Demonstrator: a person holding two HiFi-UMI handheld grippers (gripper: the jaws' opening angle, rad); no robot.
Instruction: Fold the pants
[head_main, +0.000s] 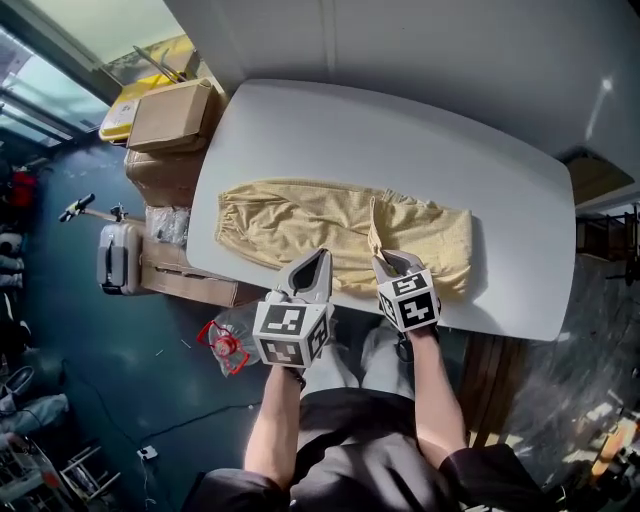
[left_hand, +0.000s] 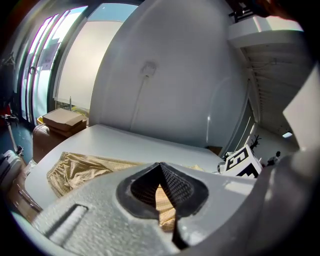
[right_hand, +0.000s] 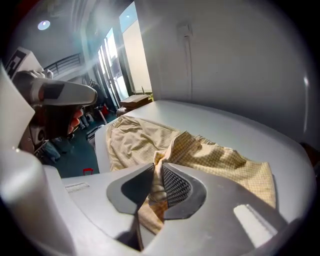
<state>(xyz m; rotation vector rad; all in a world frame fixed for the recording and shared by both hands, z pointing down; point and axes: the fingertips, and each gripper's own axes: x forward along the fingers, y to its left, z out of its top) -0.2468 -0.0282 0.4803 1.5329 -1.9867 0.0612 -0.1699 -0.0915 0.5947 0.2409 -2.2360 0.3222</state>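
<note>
Pale yellow pants (head_main: 300, 225) lie across the white table (head_main: 400, 130), with the elastic waist at the left and the right part doubled over. At the near edge my right gripper (head_main: 385, 262) is shut on a raised ridge of the fabric. In the right gripper view the cloth (right_hand: 145, 142) bunches between the dark pads (right_hand: 175, 187). Just to its left, my left gripper (head_main: 319, 260) rests at the pants' near hem, jaws together. In the left gripper view, yellow cloth (left_hand: 85, 170) shows between the pads (left_hand: 180, 187) of that gripper (left_hand: 160, 167).
Cardboard boxes (head_main: 172, 115) are stacked off the table's left end, with a grey suitcase (head_main: 118, 257) on the floor below them. A red item (head_main: 225, 345) lies on the floor by the person's legs. The rounded table edge runs right under both grippers.
</note>
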